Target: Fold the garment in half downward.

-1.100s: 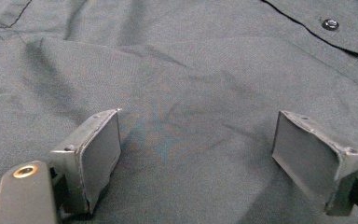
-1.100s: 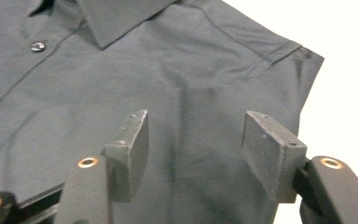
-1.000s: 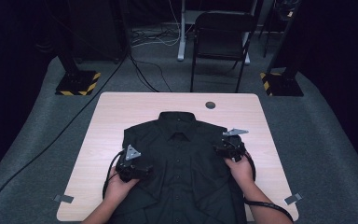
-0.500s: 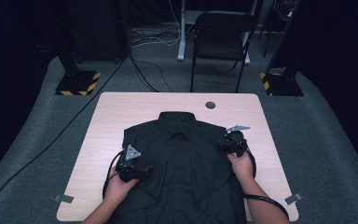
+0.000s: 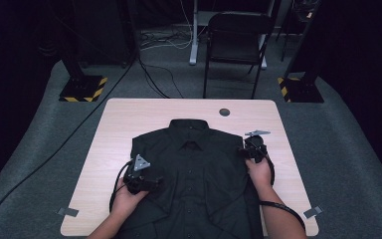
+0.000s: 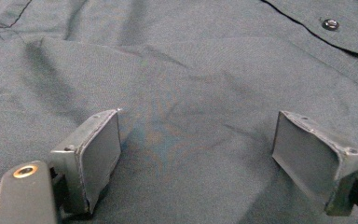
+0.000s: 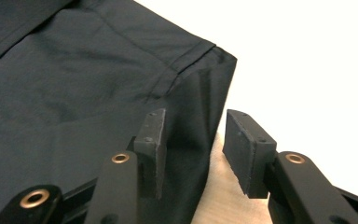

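Note:
A black button-up shirt (image 5: 199,174) lies flat on the light wood table (image 5: 129,129), collar at the far side. My left gripper (image 5: 149,181) rests on the shirt's left front. In the left gripper view it (image 6: 198,140) is open wide, with smooth dark cloth (image 6: 177,84) under the jaws and a button (image 6: 330,23) at the upper right. My right gripper (image 5: 255,148) sits at the shirt's right shoulder edge. In the right gripper view it (image 7: 193,140) is open, its jaws straddling the folded edge of the cloth (image 7: 200,98) without pinching it.
A black folding chair (image 5: 236,45) stands beyond the table's far edge. A round cable hole (image 5: 224,112) sits near the far edge. Stands with yellow-black bases (image 5: 82,88) flank the table, and a cable (image 5: 54,154) runs across the floor at left.
My right gripper has crept a little outward and away, toward the shirt's right shoulder edge. The left gripper has hardly moved.

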### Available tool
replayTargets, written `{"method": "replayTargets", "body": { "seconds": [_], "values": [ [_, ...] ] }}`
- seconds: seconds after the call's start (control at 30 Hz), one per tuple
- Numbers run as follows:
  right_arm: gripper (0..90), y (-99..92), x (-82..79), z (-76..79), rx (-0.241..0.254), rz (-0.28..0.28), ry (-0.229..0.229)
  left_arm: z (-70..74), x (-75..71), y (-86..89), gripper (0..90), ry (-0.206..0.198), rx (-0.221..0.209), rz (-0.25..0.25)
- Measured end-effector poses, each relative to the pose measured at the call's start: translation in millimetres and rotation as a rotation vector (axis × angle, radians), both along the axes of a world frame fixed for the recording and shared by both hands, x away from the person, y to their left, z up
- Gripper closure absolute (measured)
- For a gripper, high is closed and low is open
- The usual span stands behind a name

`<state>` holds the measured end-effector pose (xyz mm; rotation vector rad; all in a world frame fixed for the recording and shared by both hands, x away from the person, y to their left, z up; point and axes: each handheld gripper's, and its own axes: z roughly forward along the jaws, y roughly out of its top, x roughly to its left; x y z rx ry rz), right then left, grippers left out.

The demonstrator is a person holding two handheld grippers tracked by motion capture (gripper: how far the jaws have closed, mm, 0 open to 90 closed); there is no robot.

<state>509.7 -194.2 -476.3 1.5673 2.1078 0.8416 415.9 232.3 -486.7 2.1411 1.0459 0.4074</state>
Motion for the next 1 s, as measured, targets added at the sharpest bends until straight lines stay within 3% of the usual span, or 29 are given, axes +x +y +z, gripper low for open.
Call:
{"method": "replayTargets", "body": {
  "seconds": [0.4, 0.77, 1.0],
  "values": [
    [60.9, -1.1, 7.6, -0.3, -0.006, -0.003, 0.015, 0.0, 0.0, 0.1, 14.9, 0.001, -0.002, 0.001],
    [77.5, 2.8, 7.2, 0.0, 0.003, 0.019, 0.012, 0.3, 1.2, 2.6, 15.8, 0.006, -0.015, -0.011],
    [83.7, 5.7, 5.0, -0.4, 0.007, 0.003, 0.011, 9.4, 11.3, 12.5, 23.7, 0.049, -0.041, 0.007]
  ]
}}
